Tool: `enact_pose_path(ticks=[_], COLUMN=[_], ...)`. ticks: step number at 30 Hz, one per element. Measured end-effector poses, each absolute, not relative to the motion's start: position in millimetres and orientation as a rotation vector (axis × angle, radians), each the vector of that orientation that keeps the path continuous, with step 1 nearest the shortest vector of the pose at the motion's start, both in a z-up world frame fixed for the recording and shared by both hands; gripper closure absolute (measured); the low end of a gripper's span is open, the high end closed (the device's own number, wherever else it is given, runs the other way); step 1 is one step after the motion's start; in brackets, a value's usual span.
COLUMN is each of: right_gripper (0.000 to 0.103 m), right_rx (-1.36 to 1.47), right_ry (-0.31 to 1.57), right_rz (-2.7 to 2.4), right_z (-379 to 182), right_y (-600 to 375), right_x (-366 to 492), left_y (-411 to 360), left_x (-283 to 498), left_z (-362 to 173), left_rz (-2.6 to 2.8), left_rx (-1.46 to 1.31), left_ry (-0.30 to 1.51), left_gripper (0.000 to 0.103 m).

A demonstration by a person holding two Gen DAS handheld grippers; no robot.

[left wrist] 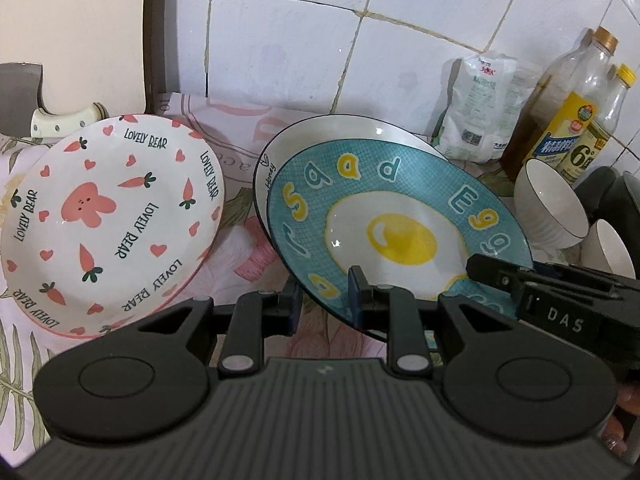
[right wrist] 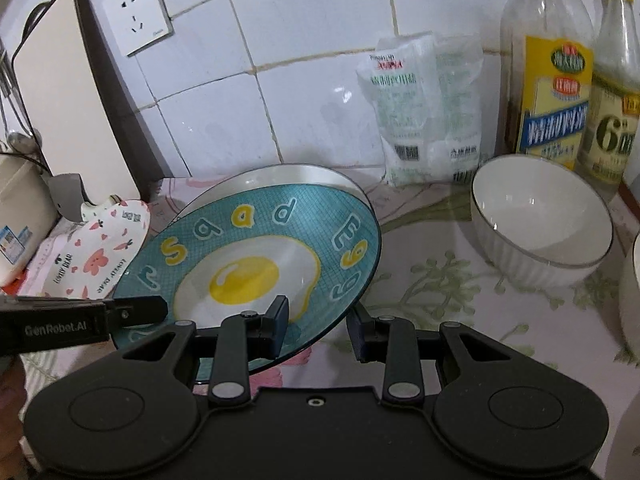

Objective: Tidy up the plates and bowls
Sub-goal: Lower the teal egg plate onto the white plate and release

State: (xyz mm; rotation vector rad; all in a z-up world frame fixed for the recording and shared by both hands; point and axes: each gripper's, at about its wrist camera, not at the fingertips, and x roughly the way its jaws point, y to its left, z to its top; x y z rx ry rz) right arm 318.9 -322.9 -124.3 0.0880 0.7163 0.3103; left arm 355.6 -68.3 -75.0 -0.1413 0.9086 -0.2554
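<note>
white tiles are backing the floral-clothed desk (left wrist: 248, 248); both the left gripper (left wrist: 326, 298) and right gripper (right wrist: 318, 326) are pinching the tilted egg plate (left wrist: 400, 232) above a white plate (left wrist: 340, 132).

We see our left gripper (left wrist: 325, 294) clamped on the near rim of the teal egg plate (left wrist: 400, 232) — tilted, over a white plate (left wrist: 320, 136). The right gripper (left wrist: 486, 270) grips its right edge. The pink carrot plate (left wrist: 108, 224) leans left; 2 white bowls (left wrist: 548, 204) sit right.
</note>
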Motion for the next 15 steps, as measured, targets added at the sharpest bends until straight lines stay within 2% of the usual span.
enact_pose_path(ticks=[8,10,13,15], right_gripper=[0.066,0.062,0.059,0.059], right_rx=[0.019,-0.012,-0.042,-0.061], right_ry=[0.697,0.684,0.669,0.660], right_rz=[0.301,0.286,0.274,0.261], right_z=[-130,-131,-134,-138], right_y=[-318,-313,-309,-307], right_x=[329,331,337,342], left_y=[-69,-71,-74,-74], left_x=[364,364,366,364], left_z=[-78,-77,-77,-76], left_rz=[-0.246,-0.241,-0.228,-0.219], left_rx=[-0.139,-0.118,-0.101,-0.091], left_ry=[0.971,0.971,0.973,0.964], left_gripper=[0.079,0.078,0.073,0.064])
